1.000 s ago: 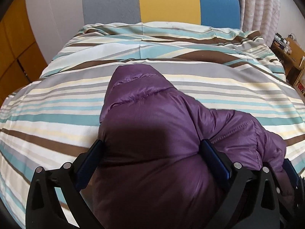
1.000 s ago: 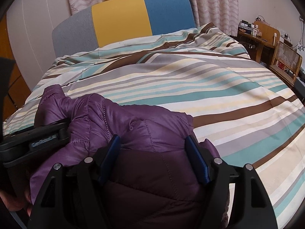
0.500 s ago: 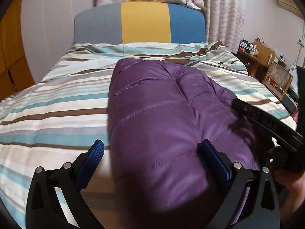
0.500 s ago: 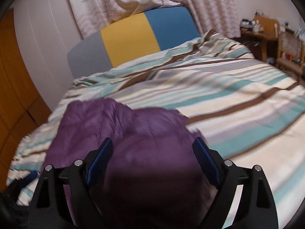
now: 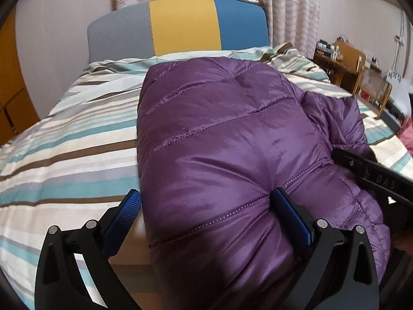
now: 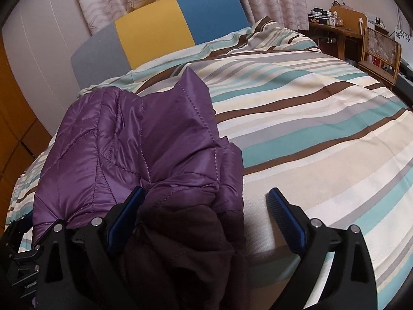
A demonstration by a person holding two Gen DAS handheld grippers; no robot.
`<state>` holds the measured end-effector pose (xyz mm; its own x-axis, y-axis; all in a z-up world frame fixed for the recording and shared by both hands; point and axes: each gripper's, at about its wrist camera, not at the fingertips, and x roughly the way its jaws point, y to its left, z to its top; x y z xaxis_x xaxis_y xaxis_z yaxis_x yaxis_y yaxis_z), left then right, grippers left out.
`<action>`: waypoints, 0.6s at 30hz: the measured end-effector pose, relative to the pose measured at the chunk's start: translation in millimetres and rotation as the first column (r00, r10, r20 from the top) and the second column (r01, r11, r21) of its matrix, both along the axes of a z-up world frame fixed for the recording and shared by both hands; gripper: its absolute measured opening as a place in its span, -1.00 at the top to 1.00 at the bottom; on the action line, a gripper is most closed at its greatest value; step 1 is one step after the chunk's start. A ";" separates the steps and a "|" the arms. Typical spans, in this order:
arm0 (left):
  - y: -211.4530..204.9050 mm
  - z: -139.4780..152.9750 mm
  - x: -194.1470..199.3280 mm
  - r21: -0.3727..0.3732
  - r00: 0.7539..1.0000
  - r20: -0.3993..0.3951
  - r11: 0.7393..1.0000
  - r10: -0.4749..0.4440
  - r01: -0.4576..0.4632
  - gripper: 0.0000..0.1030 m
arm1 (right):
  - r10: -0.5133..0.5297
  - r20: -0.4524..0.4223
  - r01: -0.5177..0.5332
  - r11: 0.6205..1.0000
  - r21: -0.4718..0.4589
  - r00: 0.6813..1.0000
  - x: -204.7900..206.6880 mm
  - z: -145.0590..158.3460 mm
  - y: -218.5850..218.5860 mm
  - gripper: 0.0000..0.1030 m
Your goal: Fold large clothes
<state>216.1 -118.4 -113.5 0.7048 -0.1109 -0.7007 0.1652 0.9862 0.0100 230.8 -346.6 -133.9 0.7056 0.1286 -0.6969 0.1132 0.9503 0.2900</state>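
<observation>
A purple quilted down jacket [image 5: 227, 139] lies bunched on the striped bed [image 5: 64, 139], near the front edge. My left gripper [image 5: 206, 204] is open, its blue fingers [image 5: 291, 214] spread wide on both sides of the jacket's near bulge. My right gripper [image 6: 206, 204] is open too; the jacket [image 6: 144, 139] fills the left half of its gap, and bedding shows by the right finger [image 6: 284, 214]. The right gripper's body also shows at the right edge of the left wrist view [image 5: 374, 175].
The bed's duvet [image 6: 309, 118] has teal, brown and grey stripes. A grey, yellow and blue headboard [image 5: 180, 28] stands at the far end before curtains. A wooden desk and a cane chair [image 6: 379, 49] stand to the right. An orange cabinet [image 5: 10, 82] is at left.
Both grippers have pulled back and risen. The jacket has been spread out flatter toward the headboard. The jaws stay wide apart throughout.
</observation>
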 end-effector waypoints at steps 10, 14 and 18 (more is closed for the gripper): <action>32.5 12.6 -16.9 -0.231 0.993 -0.098 0.969 0.067 -0.088 -0.94 | -0.009 0.011 0.010 0.998 -0.067 1.000 -22.5 22.9 11.1 -0.88; 31.6 23.7 -22.9 -0.183 0.998 -0.053 0.982 0.042 -0.051 -0.94 | 0.009 0.013 -0.008 0.996 -0.087 1.000 -31.8 33.4 12.7 -0.88; 33.4 28.0 -24.9 -0.199 0.999 -0.053 0.980 0.011 -0.021 -0.94 | 0.036 0.019 -0.034 0.996 -0.082 0.999 -37.5 42.3 15.9 -0.88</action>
